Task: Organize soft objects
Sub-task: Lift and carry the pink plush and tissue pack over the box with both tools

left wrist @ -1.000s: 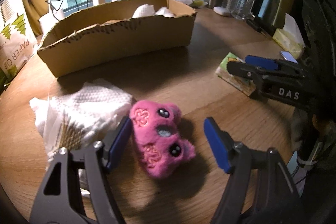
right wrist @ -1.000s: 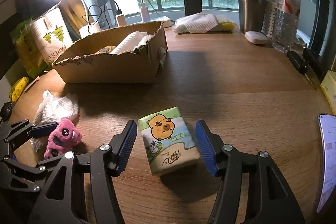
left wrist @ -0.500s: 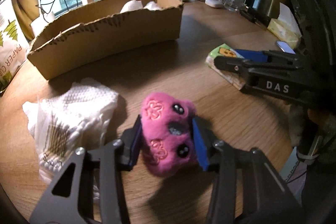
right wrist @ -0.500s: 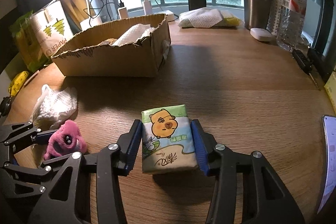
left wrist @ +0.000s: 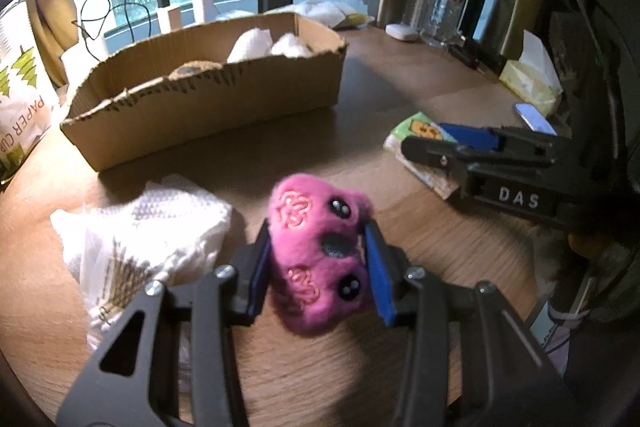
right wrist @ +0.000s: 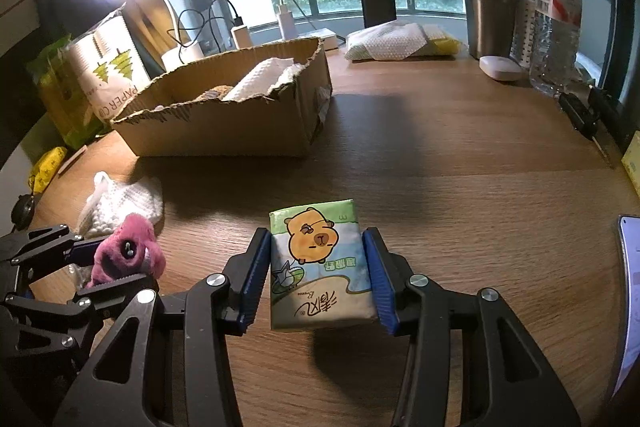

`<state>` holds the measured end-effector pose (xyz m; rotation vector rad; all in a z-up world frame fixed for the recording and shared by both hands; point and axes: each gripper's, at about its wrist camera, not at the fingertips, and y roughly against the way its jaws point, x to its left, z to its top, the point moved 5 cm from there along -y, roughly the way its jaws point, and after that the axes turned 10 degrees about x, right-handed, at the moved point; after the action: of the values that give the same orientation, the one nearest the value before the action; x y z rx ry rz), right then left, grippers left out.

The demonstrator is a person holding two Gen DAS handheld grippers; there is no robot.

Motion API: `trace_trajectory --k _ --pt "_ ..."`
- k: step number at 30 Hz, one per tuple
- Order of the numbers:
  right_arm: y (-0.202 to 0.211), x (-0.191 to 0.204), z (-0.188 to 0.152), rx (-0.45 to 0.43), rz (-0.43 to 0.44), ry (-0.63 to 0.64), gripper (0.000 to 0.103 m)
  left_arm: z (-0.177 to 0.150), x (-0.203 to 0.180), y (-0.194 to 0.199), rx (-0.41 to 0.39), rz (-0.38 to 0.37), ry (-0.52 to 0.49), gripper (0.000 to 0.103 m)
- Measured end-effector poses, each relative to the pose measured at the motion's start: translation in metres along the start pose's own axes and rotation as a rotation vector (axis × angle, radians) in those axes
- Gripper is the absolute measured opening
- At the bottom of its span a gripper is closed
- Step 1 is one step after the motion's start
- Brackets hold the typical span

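My left gripper (left wrist: 318, 267) is shut on a pink plush toy (left wrist: 316, 247) and holds it a little above the wooden table. It shows in the right wrist view (right wrist: 128, 251) too. My right gripper (right wrist: 318, 277) is shut on a green tissue pack with a cartoon capybara (right wrist: 318, 267), lifted slightly off the table; the pack also shows in the left wrist view (left wrist: 420, 131). A torn cardboard box (right wrist: 224, 123) stands behind, holding white soft items (right wrist: 264, 79). The box also shows in the left wrist view (left wrist: 208, 99).
A white cloth and a bag of cotton swabs (left wrist: 140, 243) lie left of the plush. A paper-cup pack (right wrist: 108, 75), steel tumbler (right wrist: 488, 7), water bottle (right wrist: 556, 15), wrapped cloth (right wrist: 396, 39), tissue box (left wrist: 532, 79) and phone (left wrist: 534, 113) line the table edges.
Both grippers closed: the left on the pink plush, the right on the tissue pack. Both objects have risen slightly off the table.
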<state>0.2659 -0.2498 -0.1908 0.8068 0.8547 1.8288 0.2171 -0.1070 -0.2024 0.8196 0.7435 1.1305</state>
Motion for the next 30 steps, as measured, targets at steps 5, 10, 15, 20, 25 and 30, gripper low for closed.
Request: trace_trajectory --k 5,10,15,20,25,30 --pt "0.008 0.01 0.004 -0.015 0.011 0.019 0.049 0.007 0.006 0.012 -0.039 -0.004 0.013 0.044" --pt "0.016 0.019 0.009 -0.031 0.017 0.036 0.049 0.013 0.015 0.024 -0.077 -0.004 0.031 0.044" --pt "0.022 0.029 0.016 -0.042 0.022 0.055 0.049 0.017 0.028 0.033 -0.106 -0.001 0.057 0.044" --pt "0.027 0.042 0.024 -0.05 0.022 0.083 0.049 0.019 0.043 0.044 -0.139 0.001 0.081 0.044" --pt "0.029 0.056 0.033 -0.057 0.021 0.108 0.049 0.023 0.062 0.055 -0.176 0.005 0.11 0.044" --pt "0.031 0.069 0.046 -0.07 0.019 0.129 0.049 0.026 0.083 0.068 -0.214 0.023 0.128 0.044"
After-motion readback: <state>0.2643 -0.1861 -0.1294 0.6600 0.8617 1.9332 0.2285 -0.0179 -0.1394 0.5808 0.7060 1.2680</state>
